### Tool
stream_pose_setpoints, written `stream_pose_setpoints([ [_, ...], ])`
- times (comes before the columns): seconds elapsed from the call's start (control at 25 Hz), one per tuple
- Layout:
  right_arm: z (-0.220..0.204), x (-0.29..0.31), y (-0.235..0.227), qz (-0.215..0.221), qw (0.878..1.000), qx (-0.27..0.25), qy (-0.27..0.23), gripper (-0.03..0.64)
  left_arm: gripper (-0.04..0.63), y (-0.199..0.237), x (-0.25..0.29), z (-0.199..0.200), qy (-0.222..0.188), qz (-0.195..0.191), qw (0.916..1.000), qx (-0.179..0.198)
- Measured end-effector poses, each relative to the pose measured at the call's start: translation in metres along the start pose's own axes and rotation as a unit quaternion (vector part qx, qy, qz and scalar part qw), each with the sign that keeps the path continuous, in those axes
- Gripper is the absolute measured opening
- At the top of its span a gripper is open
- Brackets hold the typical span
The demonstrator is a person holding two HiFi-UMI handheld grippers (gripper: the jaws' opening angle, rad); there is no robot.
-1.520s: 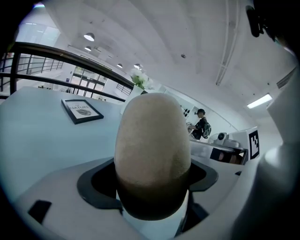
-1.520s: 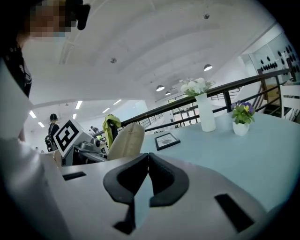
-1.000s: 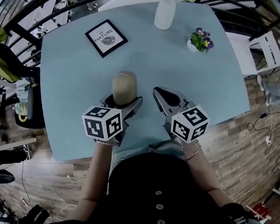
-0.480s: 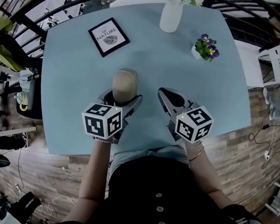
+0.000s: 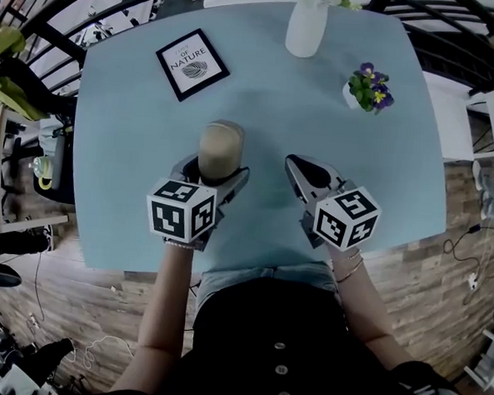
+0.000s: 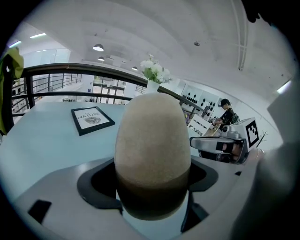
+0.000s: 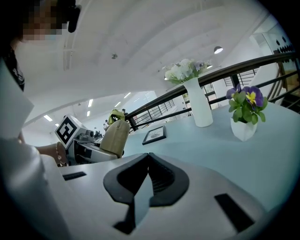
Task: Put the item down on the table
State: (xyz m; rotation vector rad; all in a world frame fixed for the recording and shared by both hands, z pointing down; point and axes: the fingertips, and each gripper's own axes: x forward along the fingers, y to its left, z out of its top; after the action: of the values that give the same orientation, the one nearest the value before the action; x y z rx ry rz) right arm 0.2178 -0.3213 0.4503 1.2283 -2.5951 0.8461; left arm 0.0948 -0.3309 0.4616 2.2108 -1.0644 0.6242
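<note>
Left gripper view: left fingers (image 6: 96, 187) grasp the egg-shaped item (image 6: 152, 150); right fingers (image 7: 166, 180) pressed together.

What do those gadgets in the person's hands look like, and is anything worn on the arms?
Both the left gripper and the right gripper are light grey two-jaw tools with black inner pads. Each carries a white cube printed with black square markers. The arms have no sleeves; bracelets circle both wrists, and the person wears a black buttoned top.
</note>
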Motion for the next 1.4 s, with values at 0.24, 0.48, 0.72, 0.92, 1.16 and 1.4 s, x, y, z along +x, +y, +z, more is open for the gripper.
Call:
stream_pose_setpoints([
  [0.24, -0.004, 0.001, -0.015, -0.001, 1.000, 0.013, 0.004, 0.006, 0.410, 0.003, 0.020, 0.007, 0.017, 0.007, 0.9996, 0.022],
  [0.48, -0.013, -0.001, -0.032, -0.015, 0.999, 0.025, 0.018, 0.006, 0.410, 0.005, 0.041, 0.003, 0.065, 0.012, 0.9945, 0.081],
  [0.72, -0.019, 0.003, -0.044, -0.017, 0.999, 0.040, 0.023, 0.005, 0.410, -0.007, 0.064, -0.004, 0.102, -0.013, 0.9883, 0.113],
  [0.92, -0.027, 0.004, -0.048, -0.013, 0.999, 0.045, 0.028, 0.006, 0.410, -0.019, 0.082, -0.013, 0.132, -0.030, 0.9813, 0.137],
  [1.16, -0.036, 0.009, -0.060, -0.019, 0.998, 0.049, 0.038, 0.006, 0.410, -0.011, 0.101, -0.017, 0.171, -0.022, 0.9700, 0.171],
  [1.4, -0.042, 0.011, -0.070, -0.028, 0.997, 0.054, 0.038, 0.006, 0.410, -0.014, 0.116, -0.020, 0.204, -0.039, 0.9557, 0.209],
])
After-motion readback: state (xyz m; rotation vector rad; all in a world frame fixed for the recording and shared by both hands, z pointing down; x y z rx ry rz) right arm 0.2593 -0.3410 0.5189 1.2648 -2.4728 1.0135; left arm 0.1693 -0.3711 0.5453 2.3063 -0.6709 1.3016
